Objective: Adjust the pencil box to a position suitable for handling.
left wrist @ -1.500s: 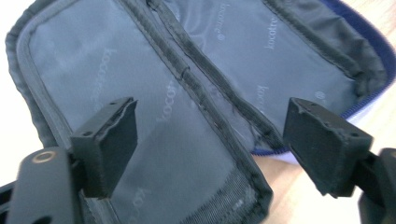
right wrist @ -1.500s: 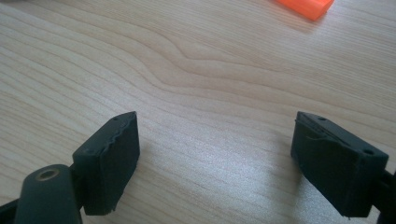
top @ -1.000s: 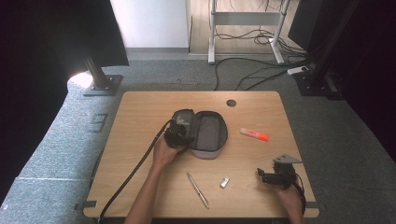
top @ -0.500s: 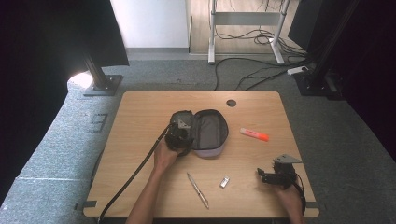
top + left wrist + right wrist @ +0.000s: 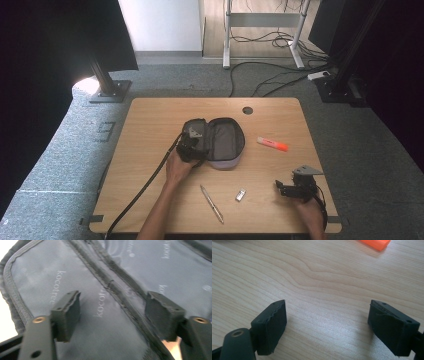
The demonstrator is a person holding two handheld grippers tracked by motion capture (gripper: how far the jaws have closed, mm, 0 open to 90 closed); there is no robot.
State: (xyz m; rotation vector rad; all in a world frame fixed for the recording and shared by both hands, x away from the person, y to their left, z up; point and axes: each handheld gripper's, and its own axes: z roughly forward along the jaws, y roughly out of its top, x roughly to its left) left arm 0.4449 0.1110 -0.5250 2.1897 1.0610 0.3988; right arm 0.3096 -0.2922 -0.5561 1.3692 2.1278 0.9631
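Pencil case (image 5: 222, 142) (unzipped) lies under the left gripper's (image 5: 113, 312) just-spread fingers; right gripper's (image 5: 327, 325) fingers spread, empty.

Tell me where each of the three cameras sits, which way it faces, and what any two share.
High view: above the person's side, facing forward and down on the light wooden table; both forearms enter from below.
Left gripper view: on the left gripper, facing the grey fabric lining of the open zip pouch; its jaws have just been opening, nothing pinched between them.
Right gripper view: on the right gripper, jaws open over bare tabletop.
Shared: the orange highlighter pen shows in the high and right gripper views.
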